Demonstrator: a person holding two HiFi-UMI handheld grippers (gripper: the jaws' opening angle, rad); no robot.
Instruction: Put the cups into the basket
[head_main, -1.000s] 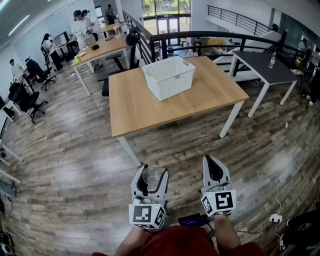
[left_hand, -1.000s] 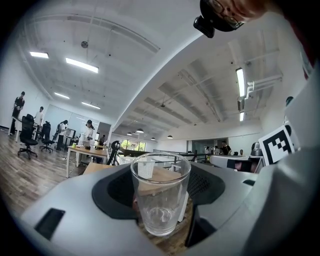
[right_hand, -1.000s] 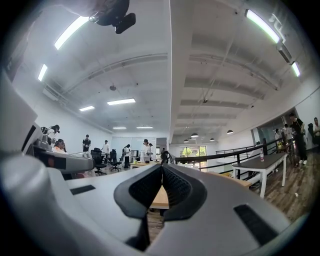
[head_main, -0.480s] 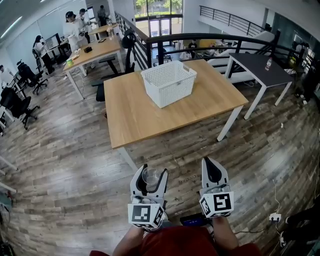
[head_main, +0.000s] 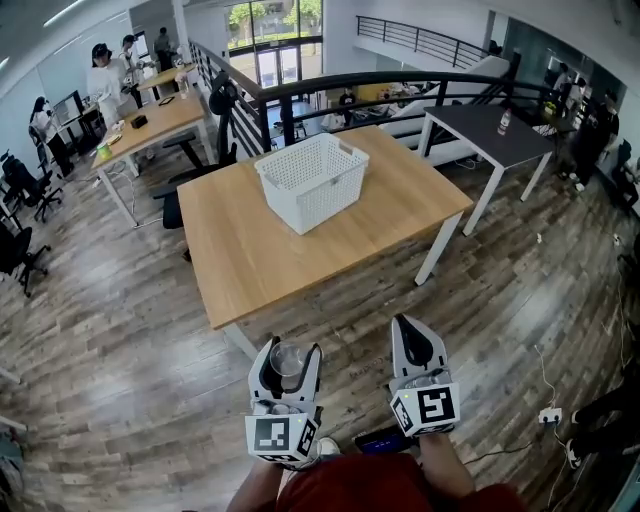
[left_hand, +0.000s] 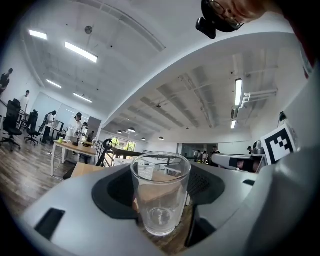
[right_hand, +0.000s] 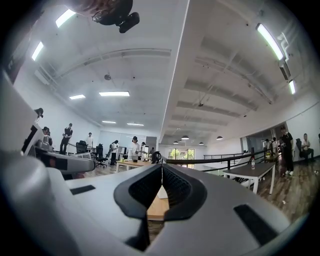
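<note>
A clear glass cup (head_main: 285, 358) stands upright between the jaws of my left gripper (head_main: 287, 350), which is shut on it. The left gripper view shows the same cup (left_hand: 160, 192) close up, empty, with a dark pad on either side. Beside it, my right gripper (head_main: 407, 328) is shut with nothing in it; its pads meet at the tips (right_hand: 161, 167). Both grippers hover over the wooden floor, short of the table. The white lattice basket (head_main: 310, 180) sits on the far half of the light wooden table (head_main: 290, 255) ahead.
A dark table (head_main: 490, 135) with a bottle stands at the back right behind a black railing (head_main: 330, 85). Desks, office chairs and several people fill the back left. A cable and power strip (head_main: 548, 414) lie on the floor at my right.
The table and basket have drawn closer and shifted left in the head view. Both grippers keep their pose, the left still holding the cup.
</note>
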